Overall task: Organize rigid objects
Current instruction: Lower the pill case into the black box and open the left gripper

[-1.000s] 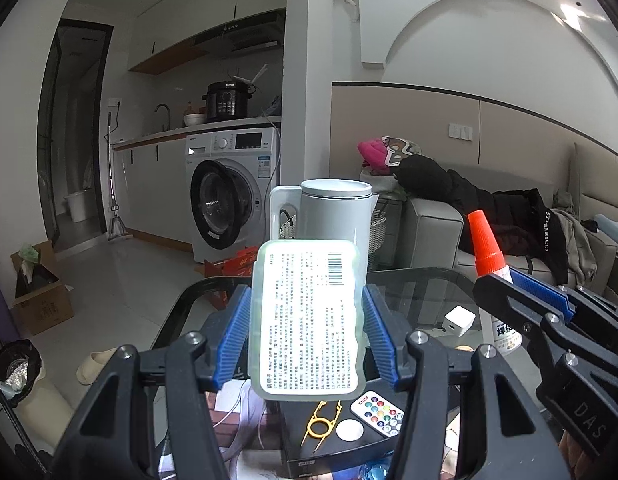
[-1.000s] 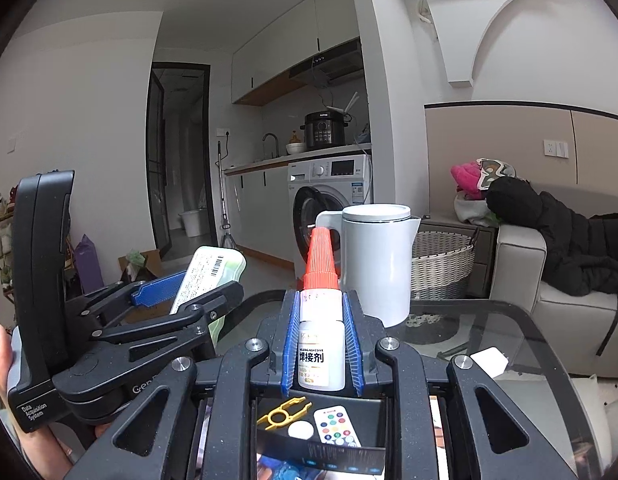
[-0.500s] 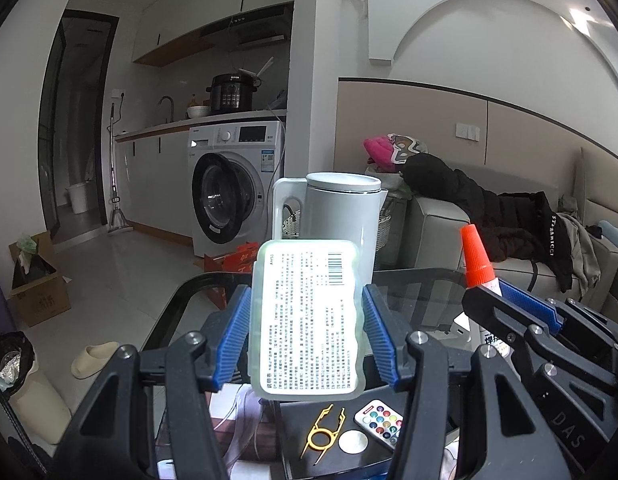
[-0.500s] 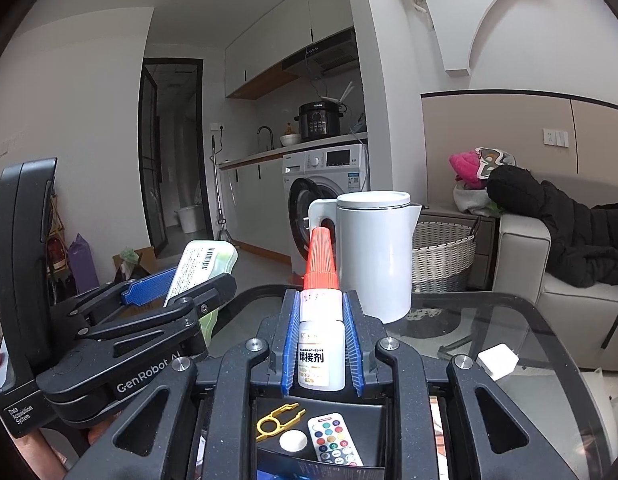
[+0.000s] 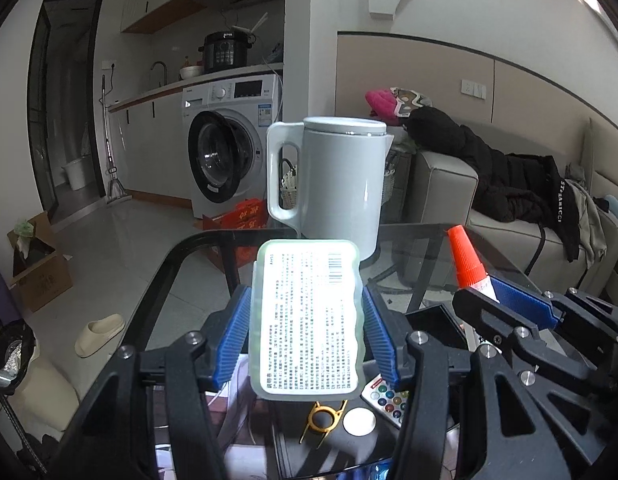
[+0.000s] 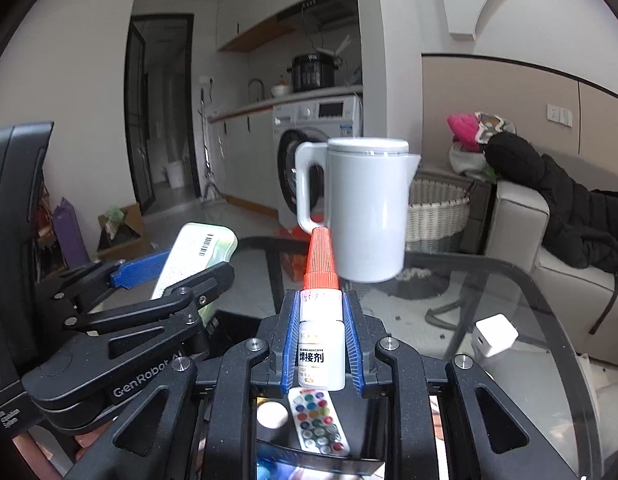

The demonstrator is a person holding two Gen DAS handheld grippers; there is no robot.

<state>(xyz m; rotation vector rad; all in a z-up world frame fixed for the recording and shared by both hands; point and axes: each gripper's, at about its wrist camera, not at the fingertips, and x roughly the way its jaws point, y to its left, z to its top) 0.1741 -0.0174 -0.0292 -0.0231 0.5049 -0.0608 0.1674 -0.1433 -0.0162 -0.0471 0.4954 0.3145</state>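
Note:
My left gripper (image 5: 307, 332) is shut on a pale green flat plastic case (image 5: 307, 316) with a printed label and barcode, held upright above a black tray (image 5: 433, 324). My right gripper (image 6: 321, 344) is shut on a small white glue bottle (image 6: 321, 352) with an orange cone cap, also upright over the black tray (image 6: 373, 446). In the tray lie a small white remote with coloured buttons (image 6: 319, 422), a white round disc (image 5: 360, 421) and a yellow clip tool (image 5: 324, 420). The left gripper and green case (image 6: 197, 256) show at the left of the right wrist view.
A white kettle (image 5: 333, 184) stands at the far side of the glass table (image 6: 509, 360). A white charger cube (image 6: 493, 334) lies on the glass at right. A sofa with dark clothes, a wicker basket and a washing machine are beyond the table.
Both grippers have sunk and moved forward toward the tray and kettle, each still holding its item. The tray's contents now sit closer below the fingers.

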